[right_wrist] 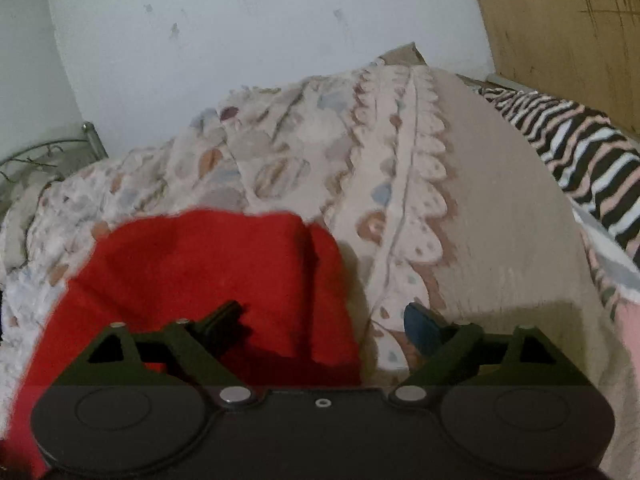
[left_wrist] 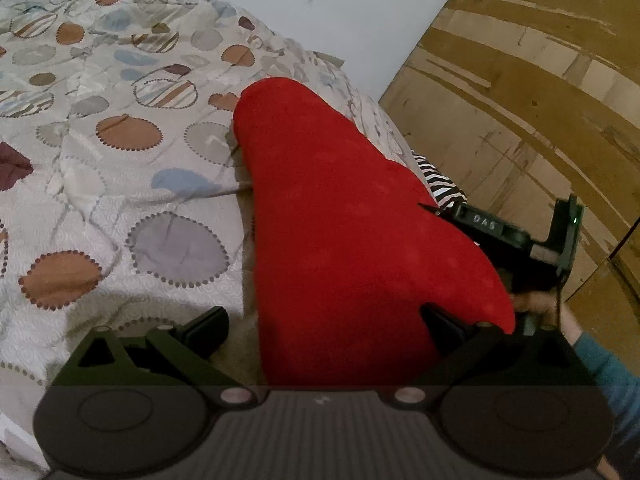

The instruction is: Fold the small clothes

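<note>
A red fleece garment (left_wrist: 344, 232) lies on the patterned bedspread (left_wrist: 120, 140), reaching from between my left fingers toward the wall. My left gripper (left_wrist: 324, 324) is open, with the red cloth lying across the gap and over its right finger. My right gripper (right_wrist: 328, 320) is open over the same red garment (right_wrist: 208, 272); its left finger (right_wrist: 224, 316) rests on the cloth and its right finger (right_wrist: 420, 328) is over the bedspread (right_wrist: 400, 208). The right gripper's body also shows in the left wrist view (left_wrist: 520, 236), beside the garment's right edge.
A zebra-striped cloth (right_wrist: 580, 168) lies at the bed's right side, also seen in the left wrist view (left_wrist: 440, 184). A pale wall (right_wrist: 240, 40) stands behind the bed, a wooden wardrobe (left_wrist: 520, 80) to the right, and a metal bed frame (right_wrist: 52, 152) at far left.
</note>
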Demonstrator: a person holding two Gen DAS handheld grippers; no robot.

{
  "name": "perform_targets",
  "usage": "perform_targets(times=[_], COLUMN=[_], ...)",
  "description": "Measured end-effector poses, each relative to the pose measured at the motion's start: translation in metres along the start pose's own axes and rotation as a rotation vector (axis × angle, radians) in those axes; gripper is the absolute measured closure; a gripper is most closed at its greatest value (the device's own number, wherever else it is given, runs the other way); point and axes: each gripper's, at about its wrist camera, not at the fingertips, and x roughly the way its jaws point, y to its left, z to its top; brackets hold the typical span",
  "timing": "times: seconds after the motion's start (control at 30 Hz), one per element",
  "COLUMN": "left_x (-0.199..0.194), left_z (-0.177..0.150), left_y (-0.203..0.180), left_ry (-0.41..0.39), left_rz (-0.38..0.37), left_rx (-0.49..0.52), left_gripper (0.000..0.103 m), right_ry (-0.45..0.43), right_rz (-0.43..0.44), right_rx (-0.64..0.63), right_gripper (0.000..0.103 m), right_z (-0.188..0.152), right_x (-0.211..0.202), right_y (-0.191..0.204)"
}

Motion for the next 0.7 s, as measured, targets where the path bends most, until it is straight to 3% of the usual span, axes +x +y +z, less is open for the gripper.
perform_targets(times=[0.23,0.37,0.5,0.6,0.7], left_x=[-0.02,-0.023,0.001,0.022,0.03], left_z=[0.02,0.037,0.055,0.058,0.047], left_y=[-0.014,-0.01,0.003,0.008,0.008], left_ry=[-0.065,-0.122,-0.076,0.002,0.01], left_rz=[0.017,-0.009,0.039,0.049,0.066], left_rx=[0.07,0.009,-0.089,-0.086,-0.06], left_gripper=[0.0,0.0,0.0,0.0,0.0], right_ry=[-0.101,-0.119,-0.121,-0.126,-0.13], right_rz=[0.006,0.016,0.024,0.024,0.028], right_rx=[-0.003,0.004,0.012,0.011,0.015], right_gripper=[0.013,0.013,0.013,0.013,0.013], right_z=[-0.02,-0.023,-0.024,-0.025,-0.026], right_x=[-0.002,-0.003,-0.002,-0.002,-0.003], right_y=[-0.005,-0.007,-0.009,-0.009,-0.01])
